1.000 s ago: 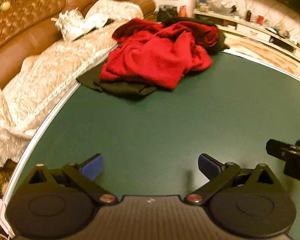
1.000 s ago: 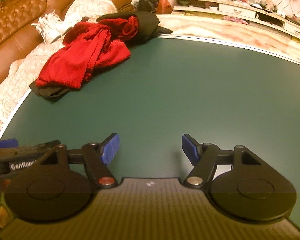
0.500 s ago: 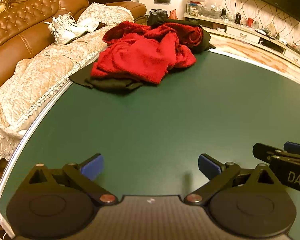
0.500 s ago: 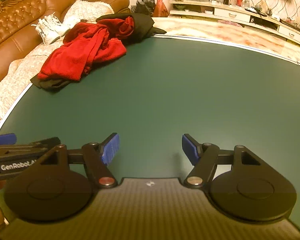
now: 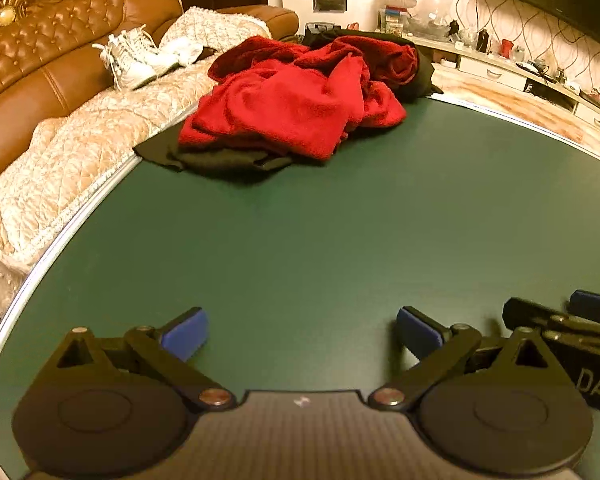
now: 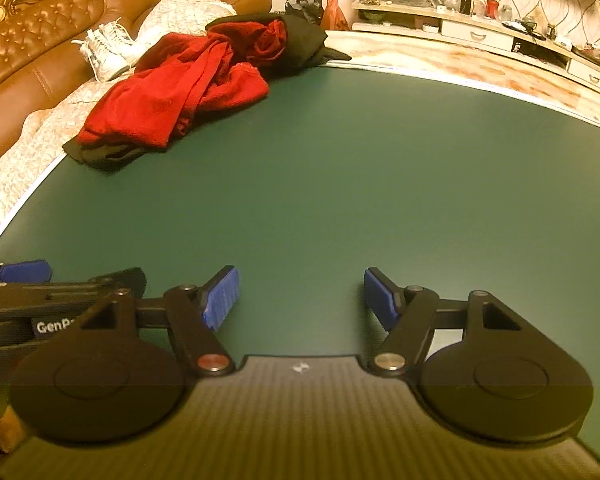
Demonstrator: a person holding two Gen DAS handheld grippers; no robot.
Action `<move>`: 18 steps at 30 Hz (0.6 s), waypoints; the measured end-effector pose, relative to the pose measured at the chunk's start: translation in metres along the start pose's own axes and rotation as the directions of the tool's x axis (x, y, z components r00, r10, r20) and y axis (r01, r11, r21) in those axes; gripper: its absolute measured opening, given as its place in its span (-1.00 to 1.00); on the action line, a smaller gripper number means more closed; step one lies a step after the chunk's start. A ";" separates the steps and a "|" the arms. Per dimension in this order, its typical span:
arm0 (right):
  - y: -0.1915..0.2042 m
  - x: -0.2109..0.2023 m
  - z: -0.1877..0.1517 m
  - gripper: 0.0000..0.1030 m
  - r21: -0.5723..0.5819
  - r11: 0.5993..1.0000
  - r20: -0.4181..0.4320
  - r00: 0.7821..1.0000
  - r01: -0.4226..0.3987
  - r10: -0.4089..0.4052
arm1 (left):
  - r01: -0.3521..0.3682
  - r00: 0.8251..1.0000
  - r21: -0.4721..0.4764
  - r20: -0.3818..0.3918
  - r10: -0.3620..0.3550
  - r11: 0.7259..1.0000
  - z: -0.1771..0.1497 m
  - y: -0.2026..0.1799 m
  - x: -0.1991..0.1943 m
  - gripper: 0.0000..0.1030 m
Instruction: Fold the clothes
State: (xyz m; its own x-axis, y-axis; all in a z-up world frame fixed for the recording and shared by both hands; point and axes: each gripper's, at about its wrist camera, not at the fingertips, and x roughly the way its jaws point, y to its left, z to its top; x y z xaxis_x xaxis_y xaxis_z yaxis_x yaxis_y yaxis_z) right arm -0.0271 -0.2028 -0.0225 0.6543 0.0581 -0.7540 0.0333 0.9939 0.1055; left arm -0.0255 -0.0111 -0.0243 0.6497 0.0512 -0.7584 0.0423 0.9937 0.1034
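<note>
Your left tongs [image 5: 302,334] and right tongs [image 6: 300,298] are both spread wide, gripping nothing, side by side over bare green desk [image 5: 340,240]. The clothes [image 5: 292,108] sit heaped at the far left corner, black fabric overhanging the white edge by the sofa [image 5: 52,80].

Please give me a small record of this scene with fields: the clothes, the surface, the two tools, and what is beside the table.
clothes: red garment crumpled on top of black garment, unfolded, at the far left part of the table
surface: green table with a pale edge
left tool: open, holds nothing, low over the near part of the table
right tool: open, holds nothing, to the right of the left tool
beside table: brown sofa with a cream cover, white sneakers on it
task state: folding not started
</note>
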 end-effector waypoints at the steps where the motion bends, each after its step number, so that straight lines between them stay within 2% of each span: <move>1: 0.000 0.000 -0.001 0.50 -0.002 1.000 0.000 1.000 -0.002 0.002 | 0.006 1.000 -0.001 0.002 -0.006 1.000 0.000 0.000 0.000 0.99; 7: 0.002 0.000 -0.001 0.50 -0.008 1.000 0.001 1.000 0.003 -0.003 | 0.030 0.999 -0.004 0.012 -0.030 1.000 -0.001 0.004 0.004 1.00; 18: 0.005 0.005 0.003 0.50 -0.026 1.000 0.000 1.000 0.001 -0.001 | 0.025 0.999 -0.005 0.038 -0.024 1.000 0.005 0.008 0.006 0.99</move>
State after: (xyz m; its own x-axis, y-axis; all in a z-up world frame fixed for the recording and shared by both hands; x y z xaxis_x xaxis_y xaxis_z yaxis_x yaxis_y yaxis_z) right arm -0.0213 -0.1973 -0.0236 0.6546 0.0571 -0.7538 0.0144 0.9960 0.0879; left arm -0.0173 -0.0033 -0.0247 0.6766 0.0232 -0.7360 0.0545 0.9952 0.0815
